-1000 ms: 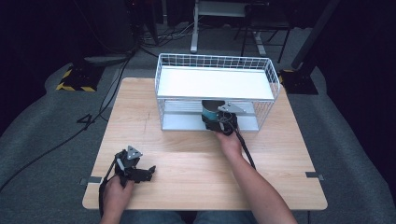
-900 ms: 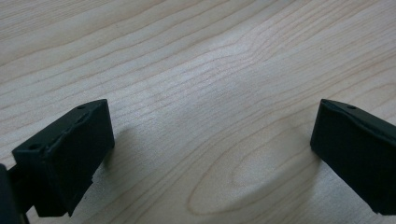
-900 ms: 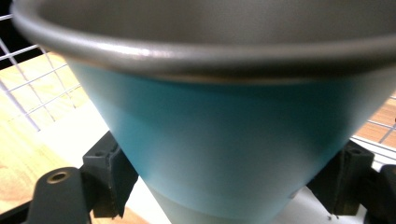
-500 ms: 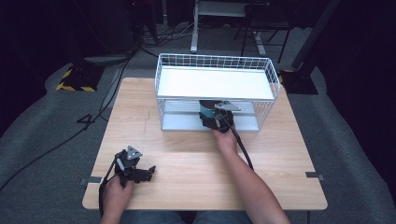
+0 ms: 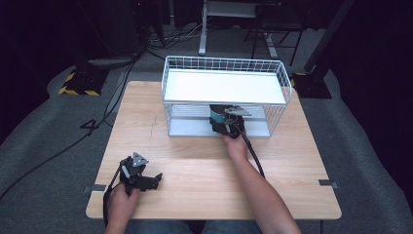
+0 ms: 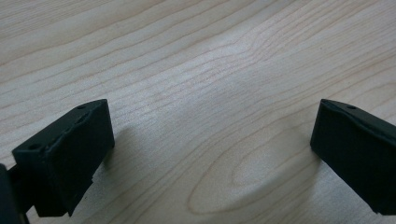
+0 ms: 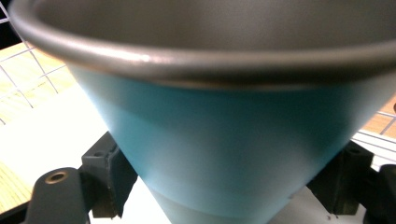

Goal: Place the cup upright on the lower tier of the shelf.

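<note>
A teal cup [image 5: 217, 117] with a grey rim is held at the front opening of a white wire rack [image 5: 168, 92], just over its lower shelf [image 5: 190, 127]. My right gripper [image 5: 225, 125] is shut on it. In the right gripper view the cup [image 7: 224, 121] is tilted, rim toward the camera, and the two black jaws press on its lower sides around my right gripper [image 7: 229, 186]. My left gripper [image 5: 152, 181] rests on the wooden table [image 5: 204, 165] at the front left. It stands open [image 6: 212, 135] with bare wood between the jaws.
The rack's flat white top shelf [image 5: 224, 87] spans the back middle of the table. Its wire walls close the sides and back of the lower level. A cable [image 5: 253, 156] trails along the right forearm.
The right hand with the cup has shifted only slightly at the rack's front opening, a little to the left. The left gripper has not moved.
</note>
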A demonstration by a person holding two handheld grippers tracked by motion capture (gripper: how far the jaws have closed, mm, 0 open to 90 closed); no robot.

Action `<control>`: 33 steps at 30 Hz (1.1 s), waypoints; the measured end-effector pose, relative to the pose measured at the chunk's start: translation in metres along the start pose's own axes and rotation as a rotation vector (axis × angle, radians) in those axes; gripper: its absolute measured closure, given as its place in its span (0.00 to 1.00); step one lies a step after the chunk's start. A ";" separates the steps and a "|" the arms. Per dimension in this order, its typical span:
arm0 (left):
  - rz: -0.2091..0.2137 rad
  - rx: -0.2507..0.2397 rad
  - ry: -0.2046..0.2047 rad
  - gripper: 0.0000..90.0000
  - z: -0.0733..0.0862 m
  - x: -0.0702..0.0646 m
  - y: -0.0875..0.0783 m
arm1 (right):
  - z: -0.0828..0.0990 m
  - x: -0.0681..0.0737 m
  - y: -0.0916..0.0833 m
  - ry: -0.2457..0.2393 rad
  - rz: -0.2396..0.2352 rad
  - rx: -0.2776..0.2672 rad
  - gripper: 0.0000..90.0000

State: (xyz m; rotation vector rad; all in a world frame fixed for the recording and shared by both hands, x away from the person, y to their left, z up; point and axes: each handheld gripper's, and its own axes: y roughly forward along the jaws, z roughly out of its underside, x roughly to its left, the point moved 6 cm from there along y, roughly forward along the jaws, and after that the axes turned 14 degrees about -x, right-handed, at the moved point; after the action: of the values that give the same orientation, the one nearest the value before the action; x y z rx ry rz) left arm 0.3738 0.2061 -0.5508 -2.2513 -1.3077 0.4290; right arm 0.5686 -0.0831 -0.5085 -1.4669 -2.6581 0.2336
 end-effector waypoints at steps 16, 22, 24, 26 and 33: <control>0.000 0.000 0.000 0.00 0.000 0.000 0.000 | -0.001 -0.002 0.000 -0.011 -0.007 0.010 0.22; 0.000 0.000 0.000 0.00 0.000 0.000 0.000 | -0.002 -0.003 -0.002 -0.007 0.008 0.016 0.16; 0.000 0.000 0.000 0.00 0.000 0.000 0.000 | -0.002 -0.003 -0.005 0.005 0.004 0.015 0.15; 0.000 -0.001 -0.002 0.00 0.000 0.000 0.000 | -0.003 -0.002 -0.008 -0.006 0.002 0.028 0.11; 0.000 -0.001 -0.003 0.00 0.000 0.000 0.000 | -0.007 -0.003 -0.029 -0.027 -0.005 0.049 0.09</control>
State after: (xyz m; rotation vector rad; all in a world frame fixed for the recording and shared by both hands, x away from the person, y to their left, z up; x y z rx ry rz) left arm 0.3738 0.2059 -0.5508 -2.2523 -1.3100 0.4314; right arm 0.5475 -0.1000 -0.4963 -1.4521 -2.6569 0.3182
